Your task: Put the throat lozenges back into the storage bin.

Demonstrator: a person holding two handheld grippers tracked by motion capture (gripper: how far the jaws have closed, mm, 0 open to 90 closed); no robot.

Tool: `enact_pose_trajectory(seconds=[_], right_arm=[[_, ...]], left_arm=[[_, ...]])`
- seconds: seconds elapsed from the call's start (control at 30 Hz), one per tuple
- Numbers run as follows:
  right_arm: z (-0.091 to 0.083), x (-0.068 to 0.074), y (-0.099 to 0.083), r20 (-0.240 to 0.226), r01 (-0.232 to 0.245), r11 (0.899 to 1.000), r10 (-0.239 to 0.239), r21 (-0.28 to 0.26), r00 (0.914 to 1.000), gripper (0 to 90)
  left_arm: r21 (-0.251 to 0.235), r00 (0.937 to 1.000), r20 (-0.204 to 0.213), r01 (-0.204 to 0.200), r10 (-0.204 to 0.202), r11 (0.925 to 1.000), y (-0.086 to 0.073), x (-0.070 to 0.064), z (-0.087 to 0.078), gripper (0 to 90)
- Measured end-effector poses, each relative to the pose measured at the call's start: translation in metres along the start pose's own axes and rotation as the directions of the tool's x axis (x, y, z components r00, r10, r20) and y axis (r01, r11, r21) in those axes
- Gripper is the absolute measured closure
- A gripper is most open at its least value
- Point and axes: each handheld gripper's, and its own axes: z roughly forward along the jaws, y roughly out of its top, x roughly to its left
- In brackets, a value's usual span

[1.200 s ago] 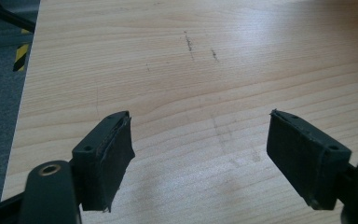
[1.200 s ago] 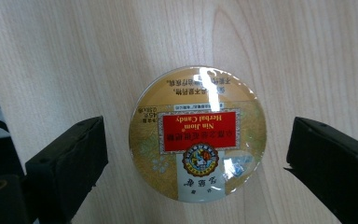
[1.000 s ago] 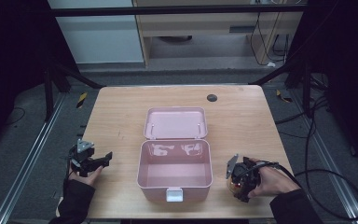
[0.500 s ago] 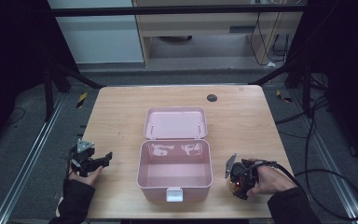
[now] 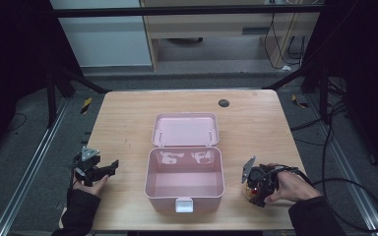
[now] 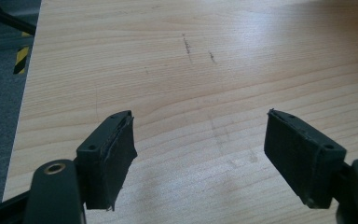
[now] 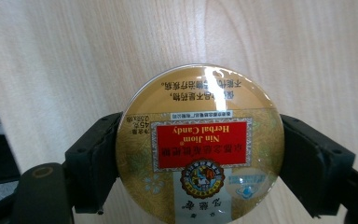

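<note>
The right tool (image 7: 200, 154) is gripping a round candy tin (image 7: 199, 144) at lower right; the left tool (image 6: 200, 158) is gaping wide over the surface (image 6: 191, 56).

- A light brown wooden table (image 5: 128, 123) stands in the middle. It has a few thin dark scratches (image 6: 186, 45).
- A small dark round spot (image 5: 223, 103) sits on the table near its far edge.
- The grey floor (image 5: 24, 142) lies all around.
- A bit of yellow and black striped tape (image 5: 86, 105) lies on the floor, left of the table.
- Black cables (image 5: 332, 125) curl on the floor at the right.
- A long silver metal rail (image 5: 27, 184) runs along the left.
</note>
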Motion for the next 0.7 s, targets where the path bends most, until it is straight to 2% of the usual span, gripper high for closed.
enact_pose_trajectory(seconds=[0.03, 0.13, 0.17, 0.33, 0.67, 0.7], right_arm=[[0.000, 0.000, 0.000, 0.000, 0.000, 1.000, 0.000, 0.000, 1.0000, 20.7], [-0.017, -0.001, 0.002, 0.009, -0.011, 1.000, 0.011, -0.019, 0.9999, 20.7], [-0.017, -0.001, 0.002, 0.009, -0.011, 1.000, 0.011, -0.019, 0.9999, 20.7], [-0.041, -0.002, 0.005, 0.019, -0.017, 0.999, 0.018, -0.051, 0.9996, 20.7], [-0.080, -0.005, 0.018, 0.032, -0.024, 0.997, 0.026, -0.068, 0.9991, 20.7], [-0.080, -0.005, 0.018, 0.032, -0.024, 0.997, 0.026, -0.068, 0.9991, 20.7]], left_arm=[[0.000, 1.0000, -0.001, -0.001, 0.001, 1.0000, 0.000, 0.000, 0.000, 23.6], [0.003, 1.0000, 0.002, -0.001, 0.001, 1.0000, 0.000, 0.000, 0.000, 23.7], [0.005, 1.0000, 0.001, -0.003, 0.003, 1.0000, 0.000, 0.000, 0.000, 23.7], [0.008, 1.0000, 0.003, -0.007, 0.007, 0.9999, 0.000, -0.001, 0.001, 23.8], [0.017, 0.9999, 0.007, -0.011, 0.011, 0.9998, 0.000, -0.001, 0.003, 23.8], [0.017, 0.9999, 0.007, -0.011, 0.011, 0.9998, 0.000, -0.001, 0.003, 23.8]])
